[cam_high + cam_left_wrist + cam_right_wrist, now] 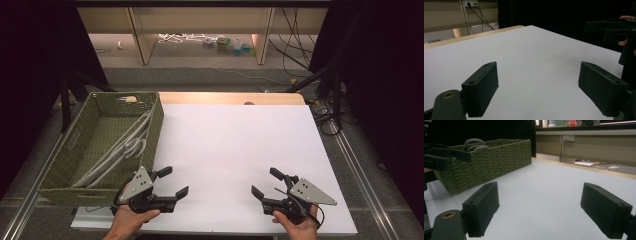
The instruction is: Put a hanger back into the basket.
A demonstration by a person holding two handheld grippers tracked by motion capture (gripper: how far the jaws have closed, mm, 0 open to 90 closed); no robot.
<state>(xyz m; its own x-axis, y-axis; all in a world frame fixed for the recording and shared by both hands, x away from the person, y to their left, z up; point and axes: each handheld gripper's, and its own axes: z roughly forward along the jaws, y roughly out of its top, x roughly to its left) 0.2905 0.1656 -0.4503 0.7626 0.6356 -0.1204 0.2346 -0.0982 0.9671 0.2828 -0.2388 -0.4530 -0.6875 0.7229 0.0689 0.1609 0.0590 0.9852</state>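
My left gripper (173,181) rests low near the front left of the white table top (235,150), just right of the green woven basket (75,145). Its jaws stand wide open with bare white surface between them (537,80). My right gripper (267,182) sits near the front right, also open and empty (539,205). Grey clothes hangers (122,147) lie inside the basket, their hooks poking above the rim (474,143). Each gripper points inward, and the other one appears at the edge of its view: the right gripper (614,30) and the left gripper (441,155).
The basket stands along the table's left side, its near corner close to my left hand (132,217). A wooden strip (230,97) edges the table's far side. Beyond it are shelf legs, cables and small items on the floor (225,45).
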